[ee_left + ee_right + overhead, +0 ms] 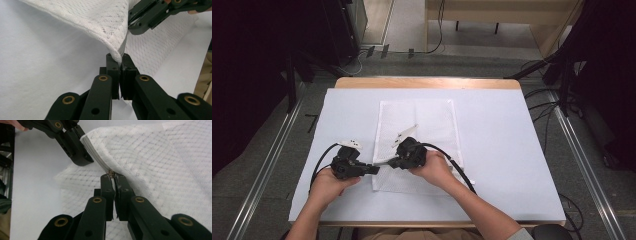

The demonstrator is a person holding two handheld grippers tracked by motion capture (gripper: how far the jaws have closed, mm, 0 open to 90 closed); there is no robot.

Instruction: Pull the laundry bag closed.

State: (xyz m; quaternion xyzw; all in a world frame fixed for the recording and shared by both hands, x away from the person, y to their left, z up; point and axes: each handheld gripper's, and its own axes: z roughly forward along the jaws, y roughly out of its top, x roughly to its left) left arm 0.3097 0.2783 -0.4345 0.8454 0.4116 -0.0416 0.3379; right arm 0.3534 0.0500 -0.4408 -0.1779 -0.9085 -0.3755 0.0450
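While lifted at near-left edge, mesh cloth [105, 22] clamped in left tool [120, 60] and right tool [113, 175].

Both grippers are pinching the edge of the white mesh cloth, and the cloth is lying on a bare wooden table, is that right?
Not quite. The left gripper and right gripper do pinch the white mesh cloth, but the high view shows it lying on a white sheet that covers the table, with wood showing only at the edges.

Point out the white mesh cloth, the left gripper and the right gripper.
white mesh cloth [422, 117]: high view, flat far part.
left gripper [120, 65]: left gripper view, between its jaw tips, where they pinch the cloth's edge.
right gripper [113, 178]: right gripper view, between its jaw tips.
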